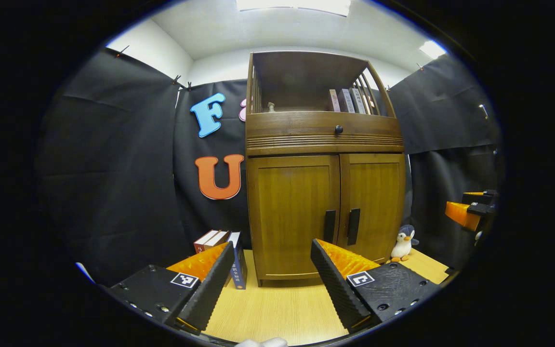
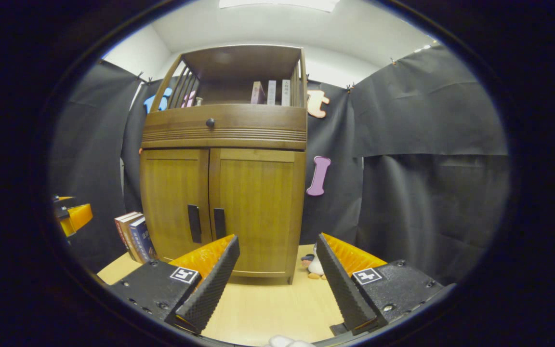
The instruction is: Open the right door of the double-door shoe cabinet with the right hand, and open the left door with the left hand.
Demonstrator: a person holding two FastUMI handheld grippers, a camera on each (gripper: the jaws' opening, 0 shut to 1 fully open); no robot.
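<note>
A toy penguin (image 1: 404,242) stands on the light wooden tabletop (image 1: 277,313), beyond and to the right of the right-hand finger in the left gripper view. In the right gripper view it sits just past the right finger, partly hidden by it. A few upright books (image 1: 224,255) lean behind the left finger. More books (image 1: 350,100) stand high above the fingers.

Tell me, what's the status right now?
Left gripper and right gripper open, short of the shoe cabinet. Both doors shut. Nothing blocking the handles.
</note>
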